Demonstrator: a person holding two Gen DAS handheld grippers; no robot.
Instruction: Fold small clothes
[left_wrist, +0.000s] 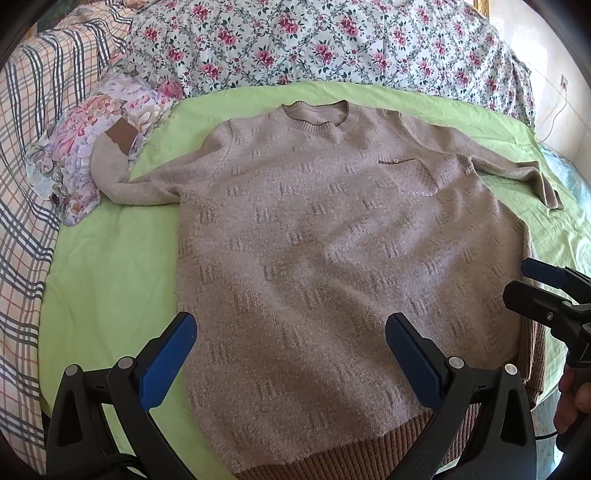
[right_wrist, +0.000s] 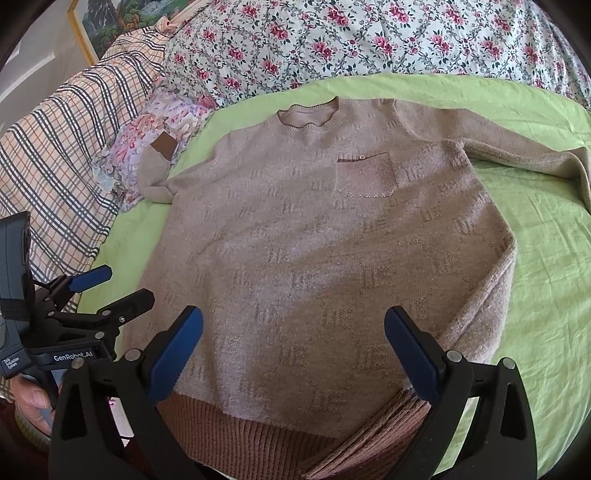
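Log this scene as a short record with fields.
garment: beige knitted sweater with brown ribbed hem, spread flat, front up
pocket: chest pocket, buttoned
surface: light green bed sheet
sleeves: both spread outward; one cuff rests on a floral pillow
left gripper: open, above the hem, holding nothing
right gripper: open, above the hem, holding nothing
fold: not yet begun

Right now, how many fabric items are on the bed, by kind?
Sweater: 1
Green sheet: 1
Rose-print quilt: 1
Plaid cover: 1
Pastel floral cloth: 1
Total: 5
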